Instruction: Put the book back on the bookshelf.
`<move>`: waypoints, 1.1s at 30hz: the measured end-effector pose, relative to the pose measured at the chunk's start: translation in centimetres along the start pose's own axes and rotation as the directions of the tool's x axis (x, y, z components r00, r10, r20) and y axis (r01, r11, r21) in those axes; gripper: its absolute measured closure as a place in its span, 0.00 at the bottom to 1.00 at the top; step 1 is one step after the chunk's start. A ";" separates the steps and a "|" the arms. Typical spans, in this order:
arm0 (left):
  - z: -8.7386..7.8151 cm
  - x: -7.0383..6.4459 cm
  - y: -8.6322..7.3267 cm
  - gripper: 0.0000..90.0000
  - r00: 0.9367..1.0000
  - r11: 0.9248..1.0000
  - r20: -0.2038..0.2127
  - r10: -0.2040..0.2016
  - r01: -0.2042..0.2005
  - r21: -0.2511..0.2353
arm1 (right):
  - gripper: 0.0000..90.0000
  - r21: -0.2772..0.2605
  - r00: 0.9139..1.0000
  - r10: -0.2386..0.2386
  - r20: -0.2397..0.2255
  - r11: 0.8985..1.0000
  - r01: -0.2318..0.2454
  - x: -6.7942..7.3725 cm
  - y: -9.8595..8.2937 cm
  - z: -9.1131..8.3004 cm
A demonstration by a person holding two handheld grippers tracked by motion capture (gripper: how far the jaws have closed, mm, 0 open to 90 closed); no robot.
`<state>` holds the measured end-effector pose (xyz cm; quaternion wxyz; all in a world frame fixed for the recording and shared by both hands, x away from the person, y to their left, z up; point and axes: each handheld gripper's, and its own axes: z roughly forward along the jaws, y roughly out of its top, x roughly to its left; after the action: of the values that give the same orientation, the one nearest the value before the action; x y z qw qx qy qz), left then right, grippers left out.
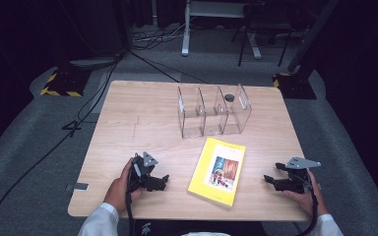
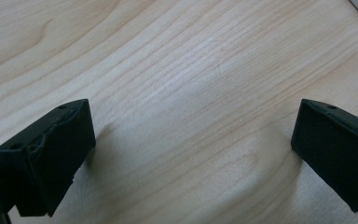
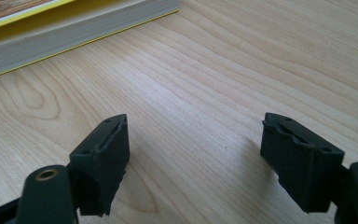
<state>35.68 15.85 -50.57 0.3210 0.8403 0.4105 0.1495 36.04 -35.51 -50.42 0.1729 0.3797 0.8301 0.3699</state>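
A yellow book [image 1: 217, 171] lies flat on the wooden table [image 1: 142, 118], near its front edge, between my two hands. Behind it stands a clear plastic file rack [image 1: 213, 111] with several upright dividers. My left gripper [image 1: 164, 181] rests on the table left of the book, pointing toward it, open with bare wood between its jaws [image 2: 193, 140]. My right gripper [image 1: 269, 180] sits right of the book, also aimed at it and open [image 3: 193, 154]. The book's page edge [image 3: 74, 32] shows at the top of the right gripper view.
A small dark round object [image 1: 229, 98] lies on the table behind the rack. Beyond the table are grey floor, cables [image 1: 83, 105], a stand base with yellow-black tape [image 1: 61, 83] and metal frame legs [image 1: 186, 29]. Open wood spans the table's left half.
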 end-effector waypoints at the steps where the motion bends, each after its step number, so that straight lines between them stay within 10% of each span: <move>1: 0.1 0.2 0.1 0.00 1.000 1.000 0.015 0.015 -0.015 0.000 | 0.27 0.001 1.000 0.000 -0.002 1.000 0.000 0.0 0.0 0.0; 10: -0.2 0.0 -0.2 0.01 0.995 0.997 0.066 0.074 -0.074 0.000 | 0.25 0.029 1.000 -0.015 -0.021 0.999 0.016 0.2 0.6 0.2; 17: -0.8 -0.8 -1.0 0.01 0.976 0.987 0.147 0.159 -0.160 -0.007 | 0.22 0.143 0.989 -0.103 -0.108 0.983 0.118 2.4 3.0 1.6; 26: -1.2 -1.3 -1.4 0.00 0.963 0.980 0.182 0.197 -0.198 -0.012 | 0.19 0.220 0.957 -0.189 -0.218 0.946 0.237 5.3 6.1 4.2; 33: -1.1 -2.2 -1.3 0.00 0.955 0.976 0.202 0.218 -0.219 -0.017 | 0.17 0.302 0.927 -0.246 -0.284 0.894 0.330 6.8 7.3 4.6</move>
<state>33.02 15.12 -50.58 0.3401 0.8923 0.2808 0.0966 37.90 -24.96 -48.07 0.0564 0.2288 0.9438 0.2319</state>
